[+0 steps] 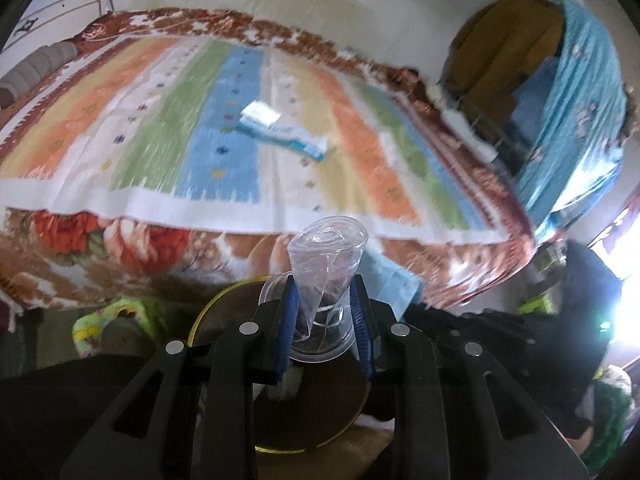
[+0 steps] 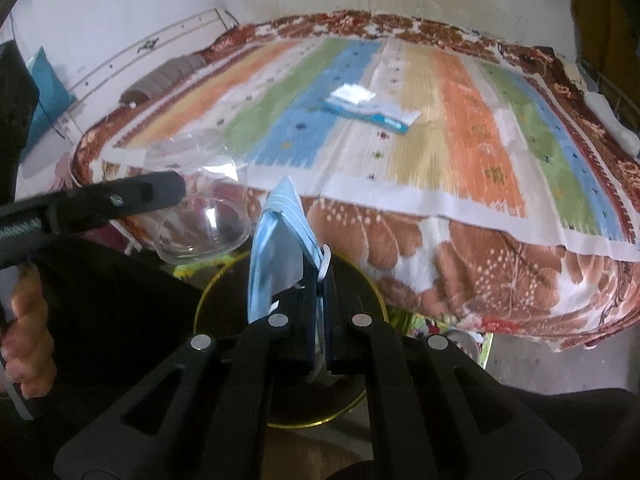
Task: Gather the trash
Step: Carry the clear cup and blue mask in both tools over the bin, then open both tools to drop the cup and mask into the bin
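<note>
My left gripper (image 1: 324,320) is shut on a crushed clear plastic cup (image 1: 326,272) and holds it over a dark round bin with a yellow rim (image 1: 224,300). The same cup (image 2: 200,216) and the left gripper's finger (image 2: 132,196) show at the left of the right wrist view. My right gripper (image 2: 320,316) is shut on a light blue face mask (image 2: 276,248), held upright above the bin (image 2: 360,288). A blue and white wrapper (image 1: 280,132) lies flat on the striped bed cover, also in the right wrist view (image 2: 368,108).
The bed with the striped cover (image 2: 460,128) over a floral blanket (image 2: 480,272) fills the space ahead. A white wall (image 2: 120,12) stands behind it. Blue and yellow cloth (image 1: 576,100) hangs at the right. A grey bolster (image 2: 168,72) lies at the bed's far left.
</note>
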`<state>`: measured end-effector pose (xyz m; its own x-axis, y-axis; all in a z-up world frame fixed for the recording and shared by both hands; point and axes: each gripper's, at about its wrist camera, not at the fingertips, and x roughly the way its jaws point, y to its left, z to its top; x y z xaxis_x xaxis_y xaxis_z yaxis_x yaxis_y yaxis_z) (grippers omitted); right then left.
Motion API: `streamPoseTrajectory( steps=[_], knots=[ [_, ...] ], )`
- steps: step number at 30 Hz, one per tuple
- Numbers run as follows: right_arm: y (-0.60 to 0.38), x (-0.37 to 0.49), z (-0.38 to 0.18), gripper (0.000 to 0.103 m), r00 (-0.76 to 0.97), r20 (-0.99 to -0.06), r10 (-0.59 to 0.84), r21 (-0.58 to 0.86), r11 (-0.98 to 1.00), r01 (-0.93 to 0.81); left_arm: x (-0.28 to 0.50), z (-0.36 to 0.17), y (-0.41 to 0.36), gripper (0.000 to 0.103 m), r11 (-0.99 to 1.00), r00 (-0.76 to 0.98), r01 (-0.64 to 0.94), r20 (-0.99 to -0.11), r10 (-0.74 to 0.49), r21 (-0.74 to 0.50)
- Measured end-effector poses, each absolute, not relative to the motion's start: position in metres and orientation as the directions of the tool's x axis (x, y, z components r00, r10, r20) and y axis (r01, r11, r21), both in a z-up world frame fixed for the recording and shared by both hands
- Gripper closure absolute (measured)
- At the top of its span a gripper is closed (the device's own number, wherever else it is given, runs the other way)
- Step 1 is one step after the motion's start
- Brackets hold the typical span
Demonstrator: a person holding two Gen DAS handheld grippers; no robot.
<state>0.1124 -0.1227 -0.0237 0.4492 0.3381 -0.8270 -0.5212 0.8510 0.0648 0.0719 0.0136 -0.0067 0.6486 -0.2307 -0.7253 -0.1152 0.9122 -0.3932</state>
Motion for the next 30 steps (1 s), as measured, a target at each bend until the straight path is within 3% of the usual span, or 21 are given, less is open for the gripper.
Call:
streamPoseTrajectory(
  steps=[15,18,21,23,25,27,30],
  knots=[
    [-0.105,0.122,-0.085,0.101,0.244,-0.939,0.241,0.097,0.868,-0.486,0.089,-0.068,0.025,0.078,0.852,0.454,-0.323,-0.857,-0.243,-0.413],
    [-0.102,0.124,-0.094,0.101,0.226,-0.950,0.217,0.087,0.875,-0.476,0.095,-0.079,0.026,0.085,0.850,0.417,-0.353,-0.879,-0.232,-0.392],
    [-0.103,0.127,-0.104,0.100,0.204,-0.958,0.201,0.089,0.887,-0.453,0.096,-0.081,0.030,0.085,0.842,0.412,-0.371,-0.882,-0.230,-0.393],
    [-0.104,0.127,-0.105,0.095,0.206,-0.960,0.192,0.083,0.892,-0.445,0.094,-0.077,0.032,0.084,0.839,0.429,-0.365,-0.873,-0.232,-0.403],
    [-0.106,0.128,-0.102,0.072,0.217,-0.956,0.198,0.086,0.894,-0.440,0.094,-0.074,0.033,0.074,0.839,0.438,-0.361,-0.868,-0.232,-0.407],
    [-0.106,0.128,-0.099,0.063,0.228,-0.952,0.204,0.086,0.894,-0.440,0.092,-0.072,0.034,0.065,0.843,0.446,-0.360,-0.867,-0.222,-0.400],
    [-0.107,0.130,-0.097,0.061,0.230,-0.950,0.212,0.094,0.895,-0.436,0.093,-0.068,0.034,0.057,0.849,0.456,-0.357,-0.866,-0.206,-0.390]
  ],
)
